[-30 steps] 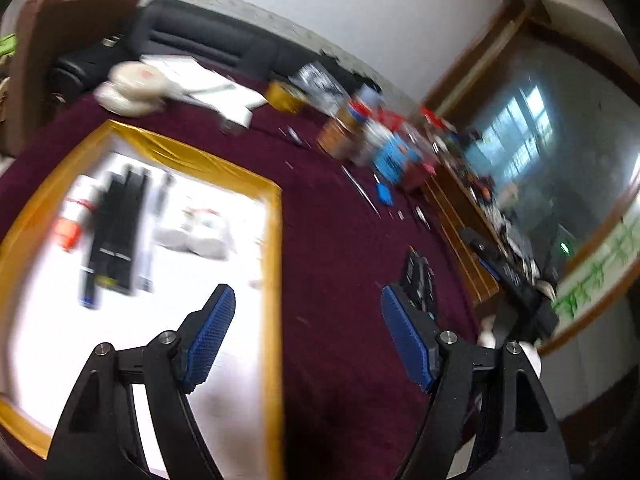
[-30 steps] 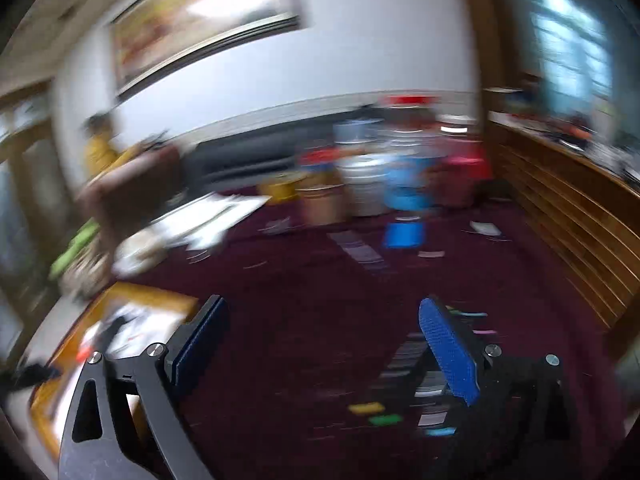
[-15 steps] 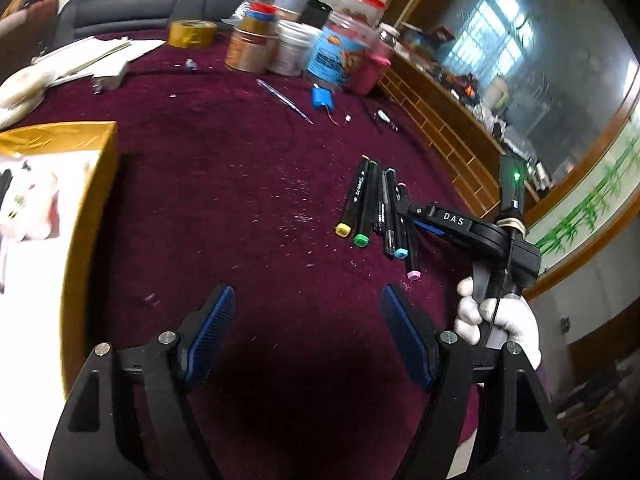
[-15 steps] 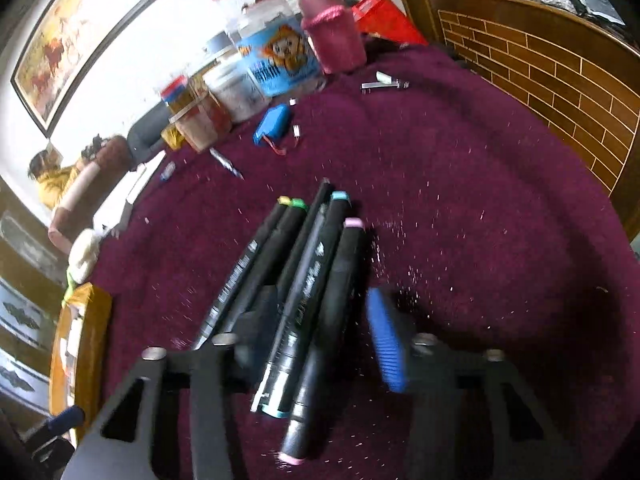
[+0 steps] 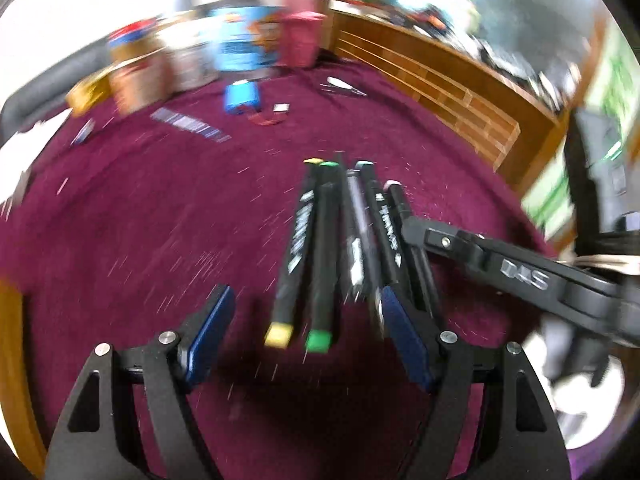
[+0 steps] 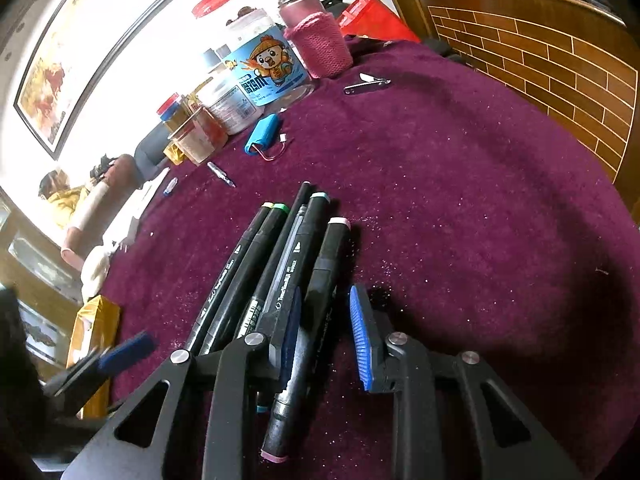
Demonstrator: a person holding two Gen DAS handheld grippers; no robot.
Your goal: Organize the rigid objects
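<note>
Markers (image 6: 280, 280) lie bunched side by side on the dark red cloth (image 6: 460, 200). The right gripper (image 6: 326, 336) has just been closing its jaws, and the pink-capped marker (image 6: 316, 320) at the right of the bunch now sits between the blue pads, which seem to be nipping it. The left gripper (image 5: 304, 336) hangs wide open over the near ends of the yellow-capped marker (image 5: 294, 256) and green-capped marker (image 5: 322, 264), gripping nothing. Far off stand jars (image 6: 256, 76) and a small blue battery pack (image 6: 262, 134).

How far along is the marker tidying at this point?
Early. The right gripper has just been closing around the pink-capped marker; the gap on one side leaves the grip unconfirmed. The open left gripper nears the other markers, all on the cloth. None moved yet.
</note>
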